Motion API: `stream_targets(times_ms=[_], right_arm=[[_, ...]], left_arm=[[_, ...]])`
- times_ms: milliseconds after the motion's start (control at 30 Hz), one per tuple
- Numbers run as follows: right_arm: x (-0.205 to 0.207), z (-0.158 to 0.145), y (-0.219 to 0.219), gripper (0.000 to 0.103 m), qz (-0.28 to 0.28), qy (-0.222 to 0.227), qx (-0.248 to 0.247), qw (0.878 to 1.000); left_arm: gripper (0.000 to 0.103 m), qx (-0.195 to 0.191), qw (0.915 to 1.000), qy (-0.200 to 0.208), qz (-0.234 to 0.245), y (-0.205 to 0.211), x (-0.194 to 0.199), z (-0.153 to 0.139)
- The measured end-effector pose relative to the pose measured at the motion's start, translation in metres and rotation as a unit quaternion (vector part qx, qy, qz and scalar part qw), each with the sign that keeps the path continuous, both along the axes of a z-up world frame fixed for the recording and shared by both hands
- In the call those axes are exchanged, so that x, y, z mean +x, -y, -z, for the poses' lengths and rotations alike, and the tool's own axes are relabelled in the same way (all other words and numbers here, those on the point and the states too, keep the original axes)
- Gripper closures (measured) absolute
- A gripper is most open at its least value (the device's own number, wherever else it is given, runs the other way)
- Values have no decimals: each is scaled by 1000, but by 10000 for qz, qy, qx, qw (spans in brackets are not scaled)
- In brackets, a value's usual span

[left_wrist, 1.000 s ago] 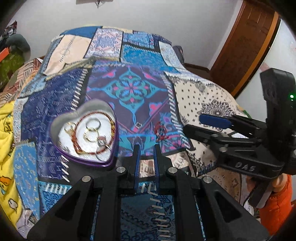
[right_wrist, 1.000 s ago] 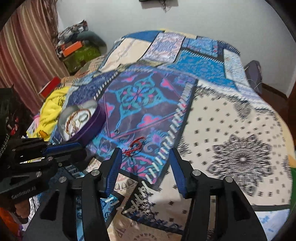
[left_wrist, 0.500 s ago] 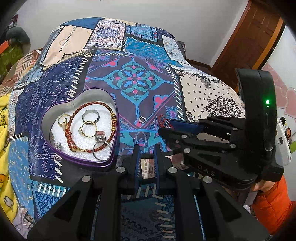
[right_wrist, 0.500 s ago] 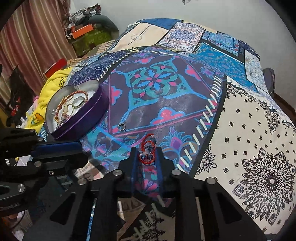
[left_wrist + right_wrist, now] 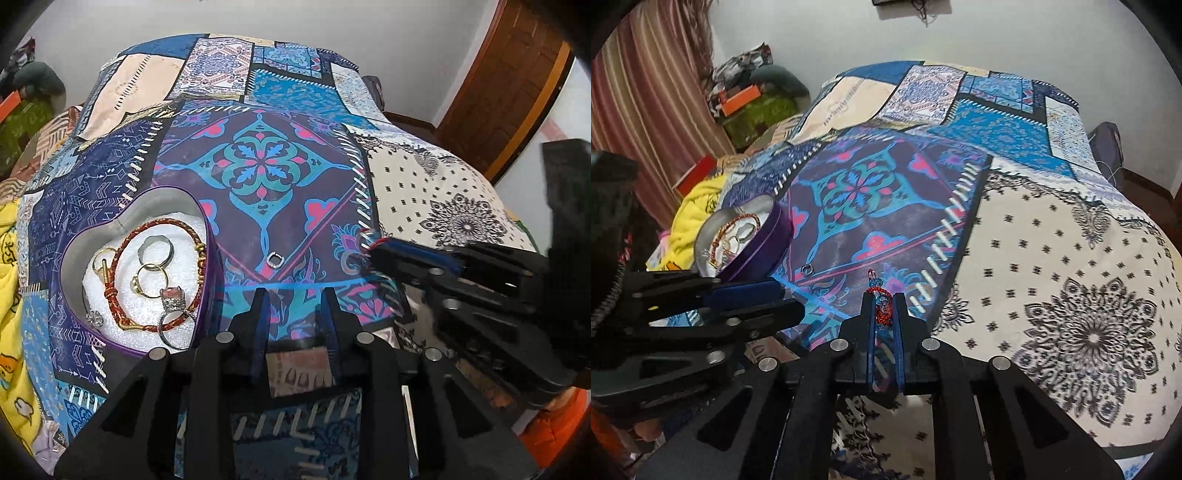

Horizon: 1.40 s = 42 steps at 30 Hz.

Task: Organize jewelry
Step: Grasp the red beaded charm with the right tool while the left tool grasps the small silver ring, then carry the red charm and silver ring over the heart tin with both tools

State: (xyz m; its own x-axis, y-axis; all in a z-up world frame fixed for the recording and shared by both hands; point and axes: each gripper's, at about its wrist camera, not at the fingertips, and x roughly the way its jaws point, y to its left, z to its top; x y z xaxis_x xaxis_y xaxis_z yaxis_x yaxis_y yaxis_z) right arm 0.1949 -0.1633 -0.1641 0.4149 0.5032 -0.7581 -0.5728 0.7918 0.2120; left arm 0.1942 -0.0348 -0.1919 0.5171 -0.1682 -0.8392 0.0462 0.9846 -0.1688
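A purple heart-shaped tin (image 5: 74, 254) lies on the patchwork bedspread, holding a braided red bracelet (image 5: 122, 254) and several rings; it also shows in the right wrist view (image 5: 757, 251). A small silver ring (image 5: 276, 260) lies loose on the spread right of the tin, also seen in the right wrist view (image 5: 807, 270). My right gripper (image 5: 883, 306) is shut on a red beaded bracelet (image 5: 882, 312), lifted off the spread; it enters the left wrist view (image 5: 373, 251) from the right. My left gripper (image 5: 293, 295) is partly open and empty, just right of the tin.
A yellow blanket (image 5: 698, 206) lies at the bed's left edge by the tin. Boxes and bags (image 5: 750, 99) are stacked by a striped curtain. A wooden door (image 5: 506, 77) stands at the far right.
My right gripper closed on the red beaded bracelet and lifted it off the spread. My left gripper opened a little and moved closer to the tin.
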Motion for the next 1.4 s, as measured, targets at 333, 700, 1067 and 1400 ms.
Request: stream_targets(times_ms=[333, 700, 1067, 1400], right_arm=[[1, -12, 16, 95, 107, 103, 318, 9994], [2, -14, 21, 95, 151, 105, 387, 9991], [-5, -36, 4, 95, 53, 304, 412, 9987], [-13, -71, -23, 95, -81, 685, 542, 9961]], left_arm=[[75, 296, 9985, 27, -454, 7, 22, 9], [95, 451, 9982, 138, -361, 8, 21, 10], [95, 369, 9971, 626, -228, 3, -7, -27], [94, 337, 9919, 1151, -409, -29, -27, -70]])
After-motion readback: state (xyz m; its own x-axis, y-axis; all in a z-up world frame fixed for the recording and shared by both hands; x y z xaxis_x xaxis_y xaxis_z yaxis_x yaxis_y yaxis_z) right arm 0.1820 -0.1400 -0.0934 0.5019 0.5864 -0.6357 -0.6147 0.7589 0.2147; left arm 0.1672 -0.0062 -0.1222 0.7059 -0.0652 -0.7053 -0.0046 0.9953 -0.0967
